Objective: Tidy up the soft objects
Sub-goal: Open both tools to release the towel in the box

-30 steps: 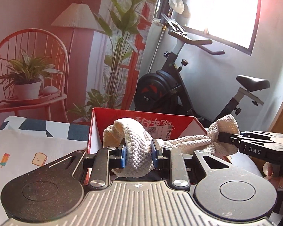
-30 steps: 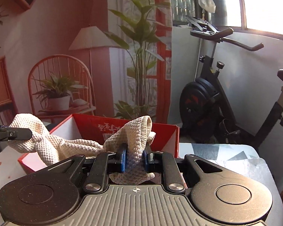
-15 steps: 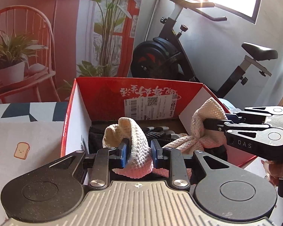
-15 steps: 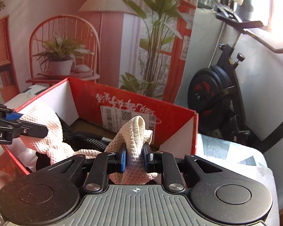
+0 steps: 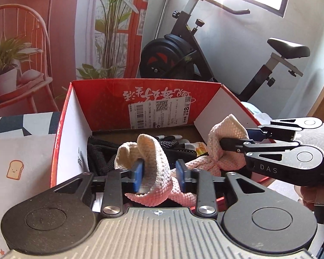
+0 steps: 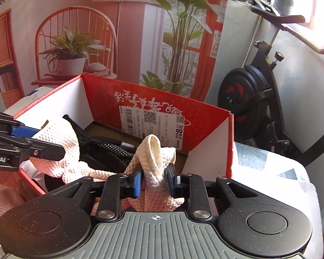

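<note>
Cardboard comes first by size: the red box (image 5: 168, 99) fills the middle of both views, open-topped, with dark soft items (image 5: 101, 157) already lying on its floor. Across its near half sags the cream knitted cloth (image 5: 159, 172), one bunched end at about 6 o'clock in the left wrist view, the other at 3 o'clock.

It looks light, limp and loosely woven. It should crumple rather than slide, hold no shape of its own, and snag before it tears. Bunched ends make the best holds; the thin twisted middle gives little to pinch.

The left gripper (image 5: 159, 173) has just been opening: its blue pads (image 5: 138, 174) stand a little off the fold that stays between them, the right-hand one with a clear gap. The right gripper (image 6: 154, 179) has been opening too, with the other end (image 6: 155, 172) between its jaws and the pads barely brushing the knit. Both look like releases into the box.
</note>
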{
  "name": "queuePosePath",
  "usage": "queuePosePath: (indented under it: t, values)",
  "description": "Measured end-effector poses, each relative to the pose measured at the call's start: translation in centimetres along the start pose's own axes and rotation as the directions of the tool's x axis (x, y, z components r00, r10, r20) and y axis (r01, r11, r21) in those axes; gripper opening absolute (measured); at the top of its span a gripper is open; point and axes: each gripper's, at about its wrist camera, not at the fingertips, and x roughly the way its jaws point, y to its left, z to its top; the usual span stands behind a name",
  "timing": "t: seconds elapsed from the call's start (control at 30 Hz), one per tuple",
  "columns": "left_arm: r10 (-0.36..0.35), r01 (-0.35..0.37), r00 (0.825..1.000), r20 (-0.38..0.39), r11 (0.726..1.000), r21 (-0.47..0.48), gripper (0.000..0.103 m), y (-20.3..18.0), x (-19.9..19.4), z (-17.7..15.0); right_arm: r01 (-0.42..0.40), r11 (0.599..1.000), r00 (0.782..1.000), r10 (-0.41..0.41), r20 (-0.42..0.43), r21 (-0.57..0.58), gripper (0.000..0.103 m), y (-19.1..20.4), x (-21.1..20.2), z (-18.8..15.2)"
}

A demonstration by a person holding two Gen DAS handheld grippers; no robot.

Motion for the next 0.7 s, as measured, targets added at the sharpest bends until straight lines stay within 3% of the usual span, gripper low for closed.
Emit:
queuePosePath:
  t: [0.03,0.1,0.23,0.3,0.4,0.7]
  values:
    - [-0.002,0.002,1.000,0.009,1.000,0.001,0.048,0.0,-0.3,0.0,0.004,1.000,1.000,-0.004,0.009,0.006,0.038,-0.1,-0.3,0.0]
    - [0.002,-0.002,0.999,0.034,1.000,0.006,0.065,-0.1,-1.3,0.2,0.023,1.000,0.999,-0.024,0.031,0.019,0.059,-0.3,-1.0,0.0]
    - [0.006,-0.007,0.997,0.075,1.000,0.010,0.082,-0.4,-3.2,0.3,0.026,0.999,0.998,-0.029,0.058,0.042,0.073,-0.4,-2.5,-0.3]
    - [0.016,-0.017,0.996,0.087,1.000,0.011,0.094,-0.7,-4.0,0.1,0.026,0.998,0.997,-0.029,0.065,0.050,0.090,-0.3,-3.4,-0.5]
    - [0.032,-0.033,0.995,0.089,0.999,0.015,0.100,-1.0,-5.1,-0.4,0.020,0.998,0.996,-0.024,0.082,0.059,0.102,0.1,-4.8,-1.1]
    - [0.044,-0.045,0.998,0.034,0.999,0.021,0.100,-1.8,-6.6,-3.3,0.024,0.996,0.997,-0.030,0.076,0.081,0.102,1.2,-7.7,-3.9]
